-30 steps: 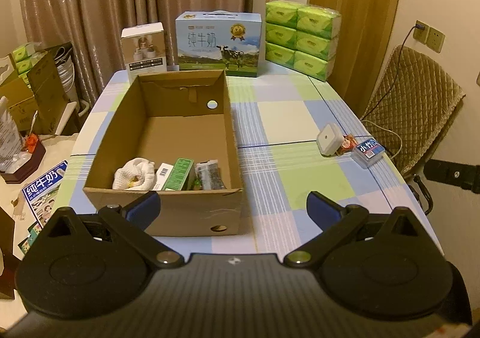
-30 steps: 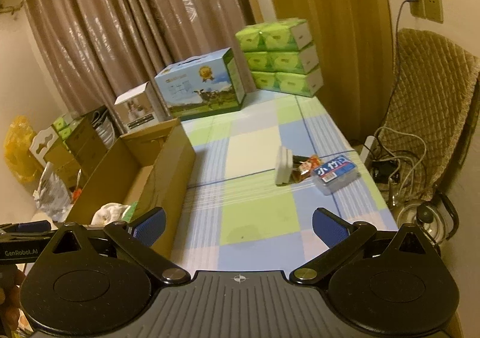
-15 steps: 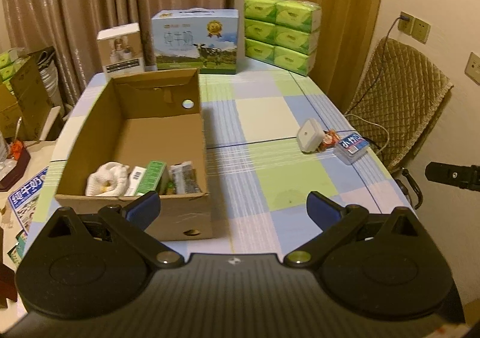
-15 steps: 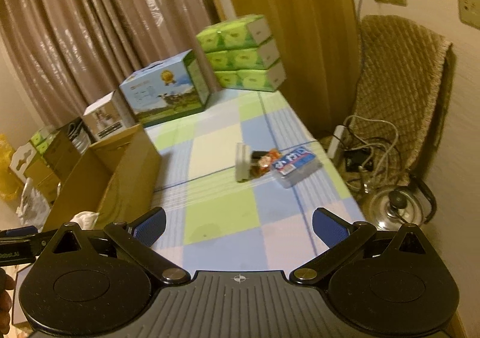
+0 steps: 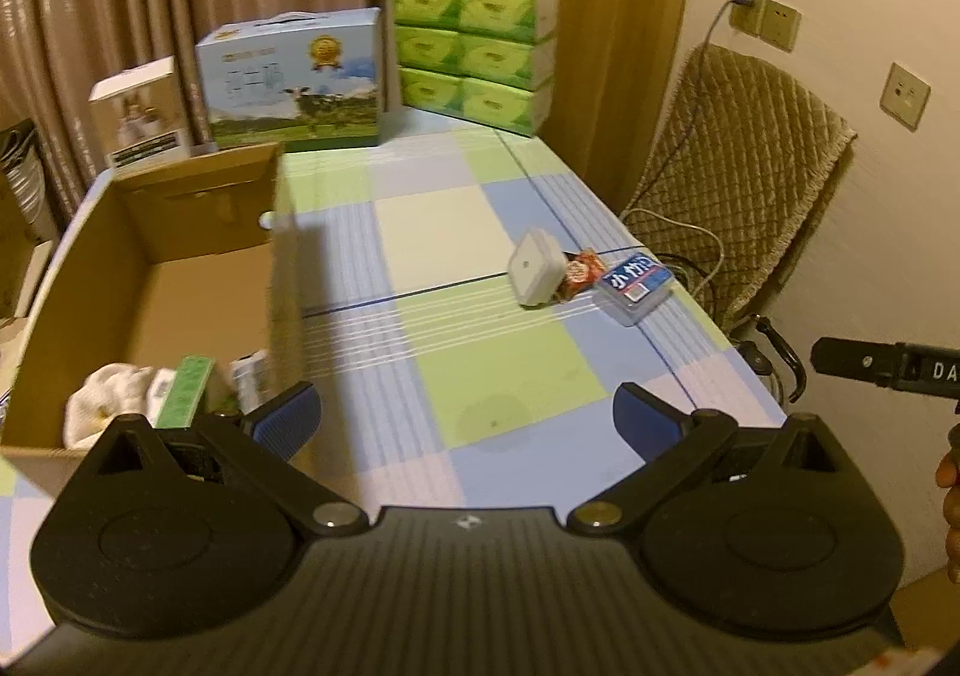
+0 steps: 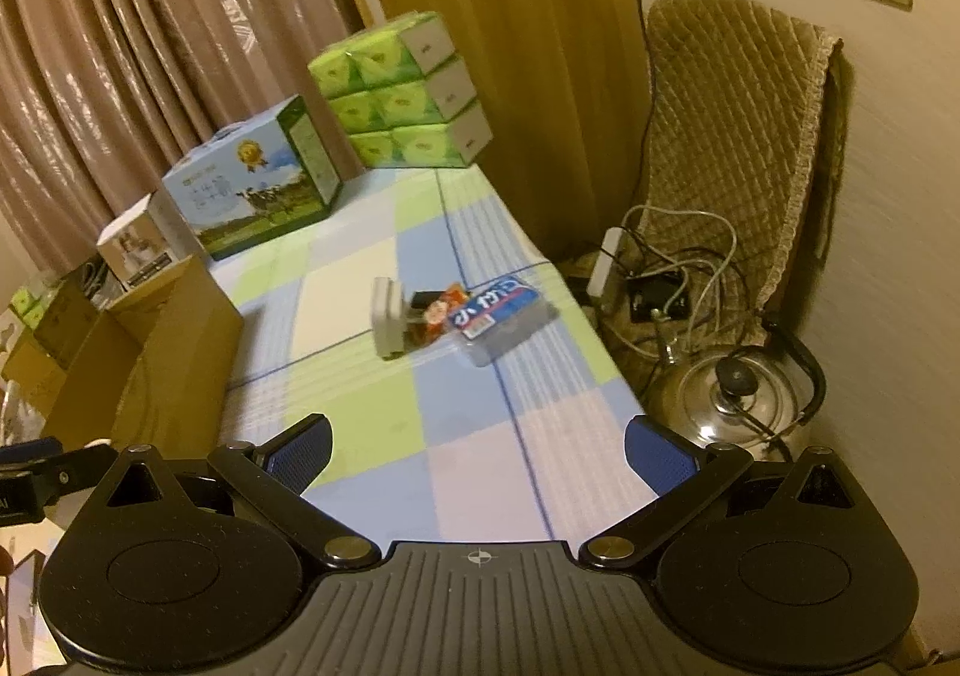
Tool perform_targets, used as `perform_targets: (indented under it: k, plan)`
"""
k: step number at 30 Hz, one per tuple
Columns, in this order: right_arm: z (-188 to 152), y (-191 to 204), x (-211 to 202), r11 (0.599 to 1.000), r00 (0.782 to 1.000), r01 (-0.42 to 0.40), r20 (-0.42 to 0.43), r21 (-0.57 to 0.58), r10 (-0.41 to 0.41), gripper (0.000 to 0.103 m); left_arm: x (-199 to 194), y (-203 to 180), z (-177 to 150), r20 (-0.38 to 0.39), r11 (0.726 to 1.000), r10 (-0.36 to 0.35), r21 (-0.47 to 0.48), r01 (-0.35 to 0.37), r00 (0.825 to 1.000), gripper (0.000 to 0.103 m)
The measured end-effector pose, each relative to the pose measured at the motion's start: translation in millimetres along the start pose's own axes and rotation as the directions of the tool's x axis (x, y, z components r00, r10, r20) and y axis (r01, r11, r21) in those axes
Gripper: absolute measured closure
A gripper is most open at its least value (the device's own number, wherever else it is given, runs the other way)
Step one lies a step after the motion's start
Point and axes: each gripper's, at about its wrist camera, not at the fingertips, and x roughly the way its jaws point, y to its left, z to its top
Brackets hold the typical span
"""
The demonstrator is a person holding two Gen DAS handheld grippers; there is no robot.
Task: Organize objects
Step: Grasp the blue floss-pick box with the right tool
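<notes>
left wrist: high, faces table [image 5: 510, 376] lengthwise | right wrist: same, angled rightward | shared: tabletop

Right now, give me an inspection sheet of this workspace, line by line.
Surface: checked tablecloth, mostly bare in front.
Job's things: white square device, red snack packet and blue-labelled clear case clustered together; cardboard box partly filled.
Clutter: milk carton, small white box, green tissue packs at the far edge.
Grippers: left gripper and right gripper both open, holding nothing.
Cables: tangle with power strip on the floor.
Surroundings: padded chair, kettle, curtains.
</notes>
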Motion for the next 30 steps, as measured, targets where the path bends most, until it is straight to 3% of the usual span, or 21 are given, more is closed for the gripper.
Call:
perform_targets:
  k: [16, 30]
  plan:
    - [22.5, -27.0, 74.0, 0.99, 0.999, 0.007, -0.04, -0.143, -0.012, 0.002, 96.6, -26.9, 25.8, -0.046, 0.997, -0.038, 0.069, 0.041, 0.998, 0.001]
    - [35.5, -24.8, 188.1, 0.911, 0.994, -0.096, -0.087, -0.402, 0.066, 0.002, 191.9, -21.3, 40.9, -0.062, 0.997, 0.004, 0.075, 0.0, 0.998, 0.002]
